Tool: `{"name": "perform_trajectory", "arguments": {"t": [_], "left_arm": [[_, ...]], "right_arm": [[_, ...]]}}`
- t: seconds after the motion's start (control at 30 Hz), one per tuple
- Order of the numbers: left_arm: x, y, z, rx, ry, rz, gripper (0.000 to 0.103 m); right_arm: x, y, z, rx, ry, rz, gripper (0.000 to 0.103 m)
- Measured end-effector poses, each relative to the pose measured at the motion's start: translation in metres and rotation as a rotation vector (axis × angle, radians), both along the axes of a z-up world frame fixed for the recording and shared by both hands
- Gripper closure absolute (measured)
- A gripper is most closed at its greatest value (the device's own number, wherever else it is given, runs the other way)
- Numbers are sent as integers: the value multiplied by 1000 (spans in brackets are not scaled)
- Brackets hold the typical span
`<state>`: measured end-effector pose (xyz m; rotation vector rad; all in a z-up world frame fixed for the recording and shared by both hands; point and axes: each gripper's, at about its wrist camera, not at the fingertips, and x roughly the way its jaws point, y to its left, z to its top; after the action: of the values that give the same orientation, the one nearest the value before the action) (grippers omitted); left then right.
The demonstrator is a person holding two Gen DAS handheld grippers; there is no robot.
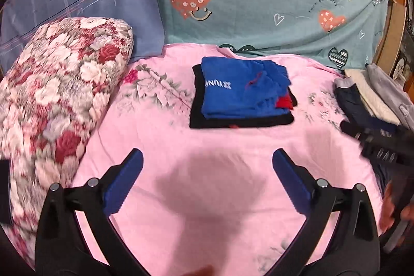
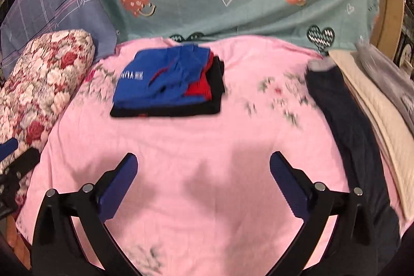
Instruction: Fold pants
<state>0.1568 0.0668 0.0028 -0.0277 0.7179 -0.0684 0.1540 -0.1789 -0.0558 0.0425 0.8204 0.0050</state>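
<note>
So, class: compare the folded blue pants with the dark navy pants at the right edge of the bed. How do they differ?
The blue pants are folded into a compact square on a stack; the dark navy pants lie stretched out long. The blue pants sit mid-bed, the navy ones beside pale garments. Both rest on the pink sheet, untouched.

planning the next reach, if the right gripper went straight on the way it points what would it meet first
Probably bare pink sheet: the open right gripper aims at it. The folded blue pants lie further on, left of its line. Depth is unclear.
</note>
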Motion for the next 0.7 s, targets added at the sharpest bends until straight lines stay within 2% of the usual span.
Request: {"name": "perform_trajectory", "arguments": {"t": [0.07, 0.17, 0.33, 0.7], "left_arm": [[-19, -3, -6, 10, 1, 26, 2], [-33, -10, -10, 11, 20, 20, 2], [-47, -13, -5, 0, 16, 25, 2], [-64, -17, 11, 9, -22, 16, 2]], "right_arm": [[-17, 1, -4, -14, 14, -17, 1], [-29, 3, 5, -25, 17, -5, 1], [-52, 8, 32, -57, -70, -1, 1], [-65, 19, 40, -105, -108, 8, 1]]}}
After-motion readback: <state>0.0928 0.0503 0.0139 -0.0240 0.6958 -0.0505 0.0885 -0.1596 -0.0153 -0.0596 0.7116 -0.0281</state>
